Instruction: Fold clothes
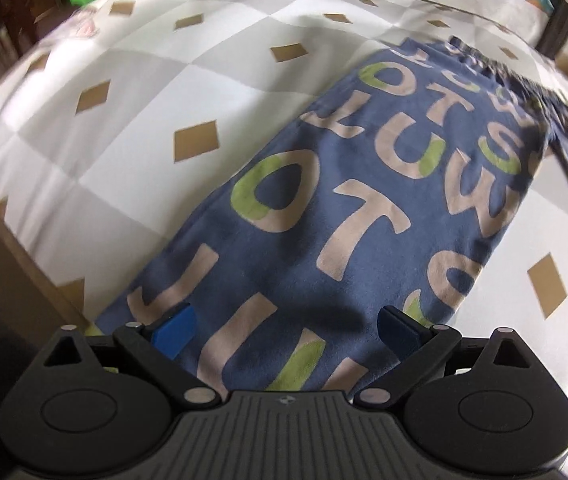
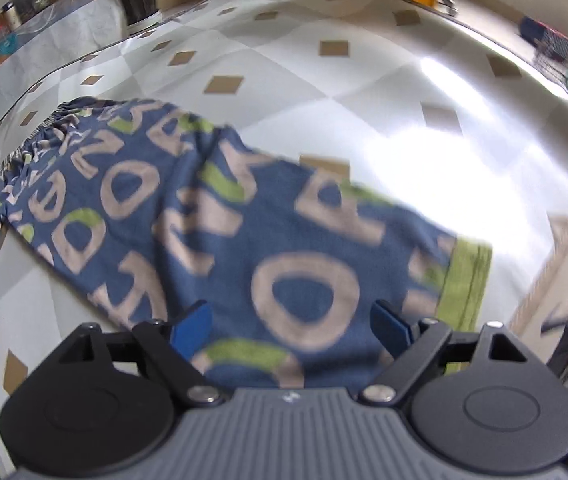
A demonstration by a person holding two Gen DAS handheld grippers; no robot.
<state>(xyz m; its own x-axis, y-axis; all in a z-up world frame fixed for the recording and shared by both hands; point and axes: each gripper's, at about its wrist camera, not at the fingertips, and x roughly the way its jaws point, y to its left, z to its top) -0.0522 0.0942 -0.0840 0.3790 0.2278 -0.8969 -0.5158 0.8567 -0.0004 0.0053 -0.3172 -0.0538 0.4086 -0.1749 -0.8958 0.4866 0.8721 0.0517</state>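
A white table (image 1: pixel 132 92) with tan diamonds is lying under blue pants (image 1: pixel 348 216) printed with pale and green letters; the pants are spreading flat across it, their green cuff (image 2: pixel 466 284) lying near the table's edge. The left gripper (image 1: pixel 286 328) is hovering over one leg, jaws wide, gripping nothing. The right gripper (image 2: pixel 290 326) is hanging wide above the other leg, also empty.

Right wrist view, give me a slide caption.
Open right gripper poised above blue letter-print trousers with a green cuff, on a diamond-patterned tabletop.
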